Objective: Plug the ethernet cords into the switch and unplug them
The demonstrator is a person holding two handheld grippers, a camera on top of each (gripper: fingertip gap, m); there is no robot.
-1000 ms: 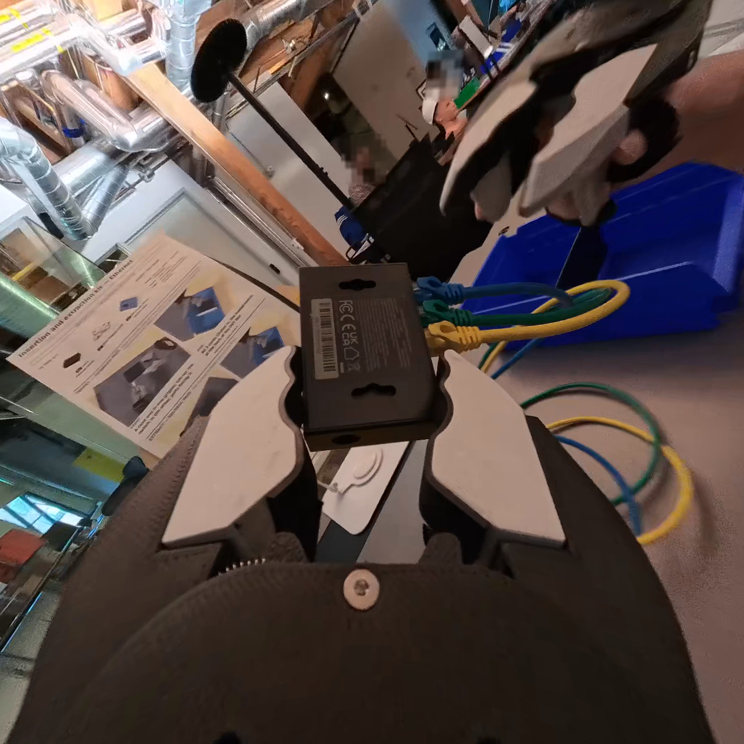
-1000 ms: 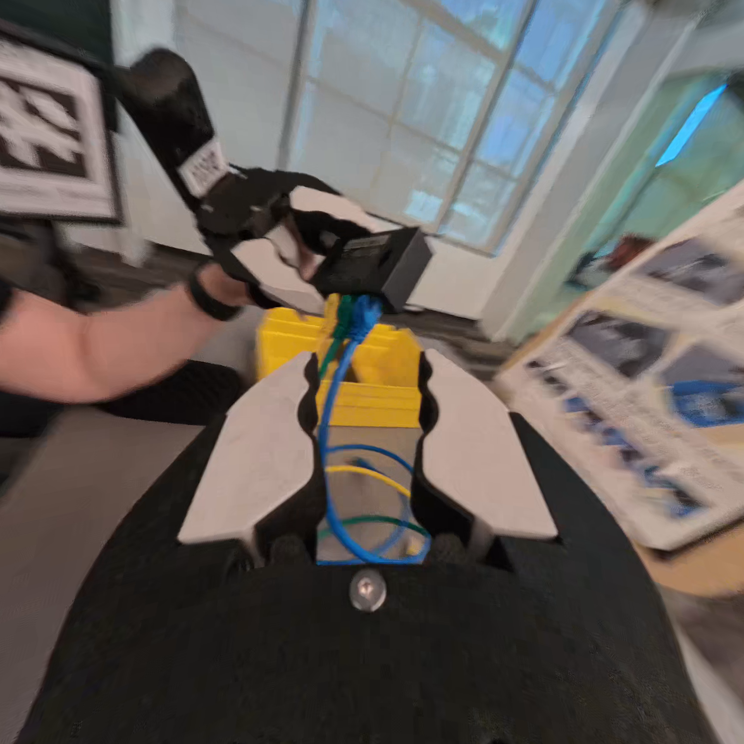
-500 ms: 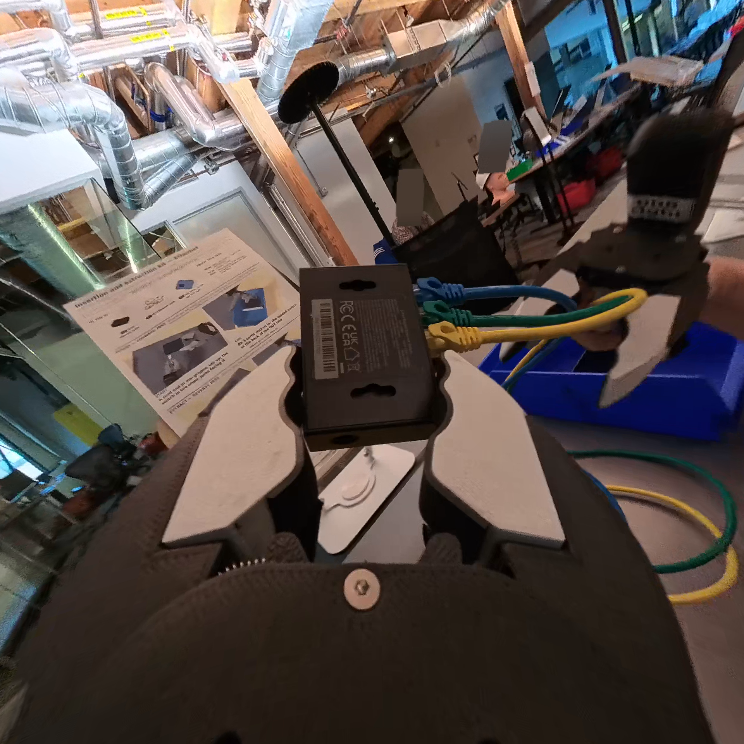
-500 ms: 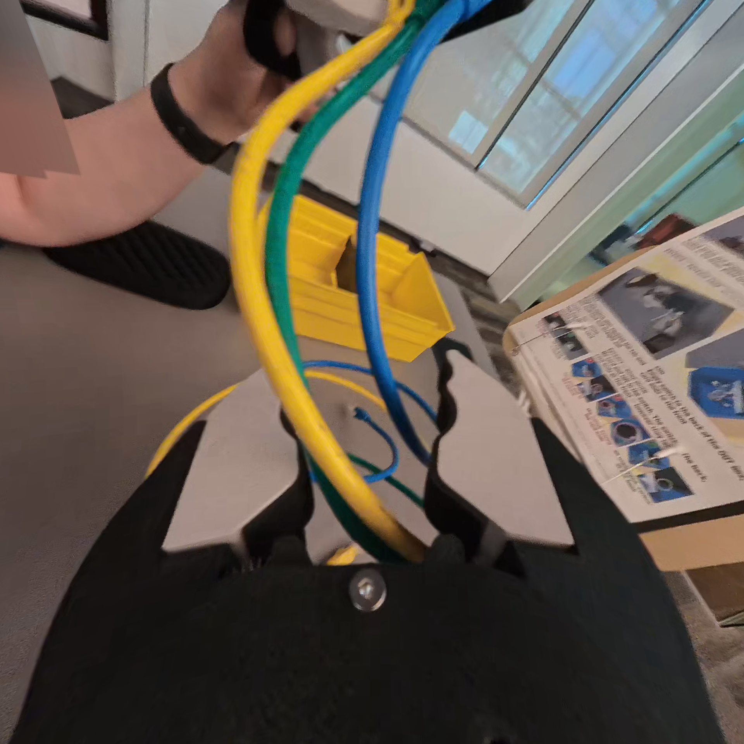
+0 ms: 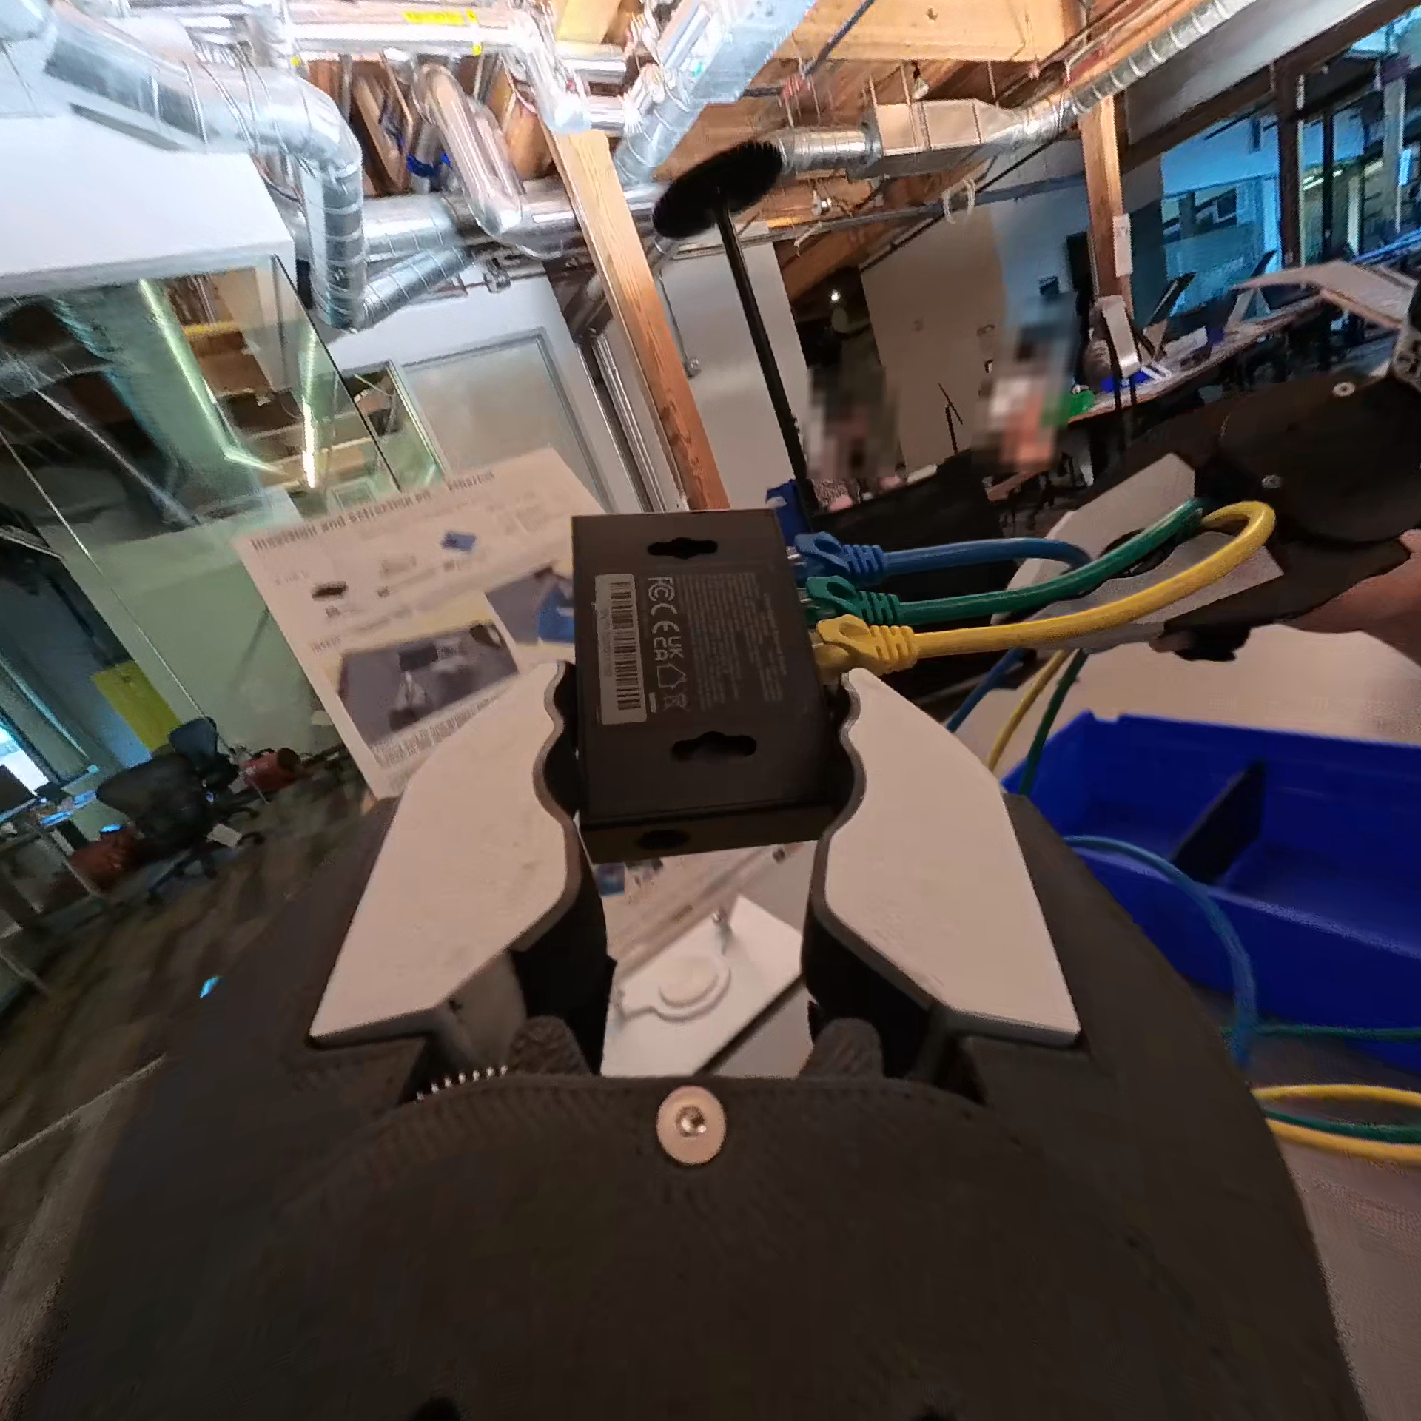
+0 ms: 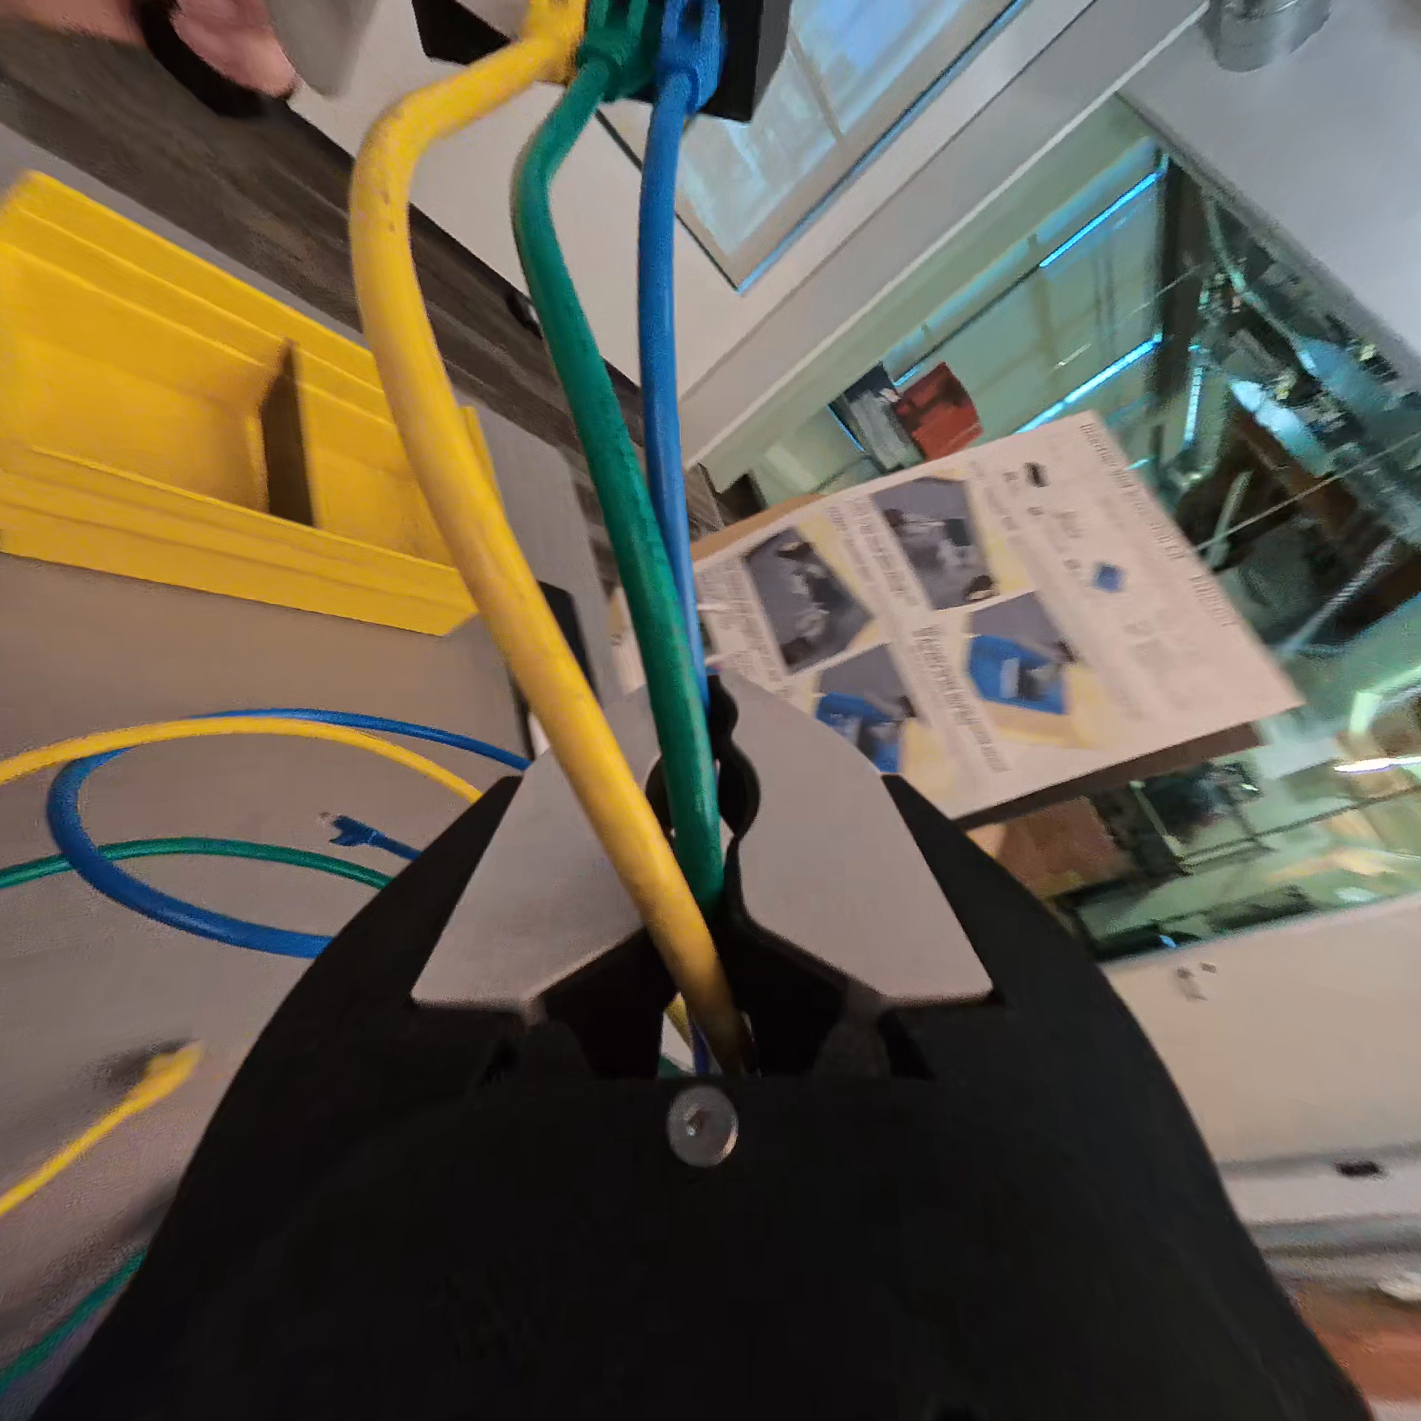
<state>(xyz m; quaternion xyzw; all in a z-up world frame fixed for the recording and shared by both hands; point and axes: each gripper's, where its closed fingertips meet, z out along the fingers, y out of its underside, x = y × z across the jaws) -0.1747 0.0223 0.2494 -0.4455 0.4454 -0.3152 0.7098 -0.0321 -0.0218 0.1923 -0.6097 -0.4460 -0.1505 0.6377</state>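
Black switch (image 5: 696, 677) with a white barcode sticker, pinched between pale grey fingers (image 5: 477, 861) on a black gripper body. Three cords run off it: blue cord (image 5: 961, 555), green cord (image 5: 1000, 604), yellow cord (image 5: 1023, 638). Blue bin (image 5: 1307, 869) on one side, yellow bin (image 6: 154, 461) on the other, grey table (image 6: 154, 638) underneath.

Bright daylight from the windows (image 6: 807, 138) and the glass wall (image 5: 254, 400) lights both views evenly with soft shadows, glare streaks the glass, the wide lens bends the ducts (image 5: 338, 192) at the edges, and motion blur smears the poster (image 6: 992, 615) and yellow bin (image 6: 154, 430).
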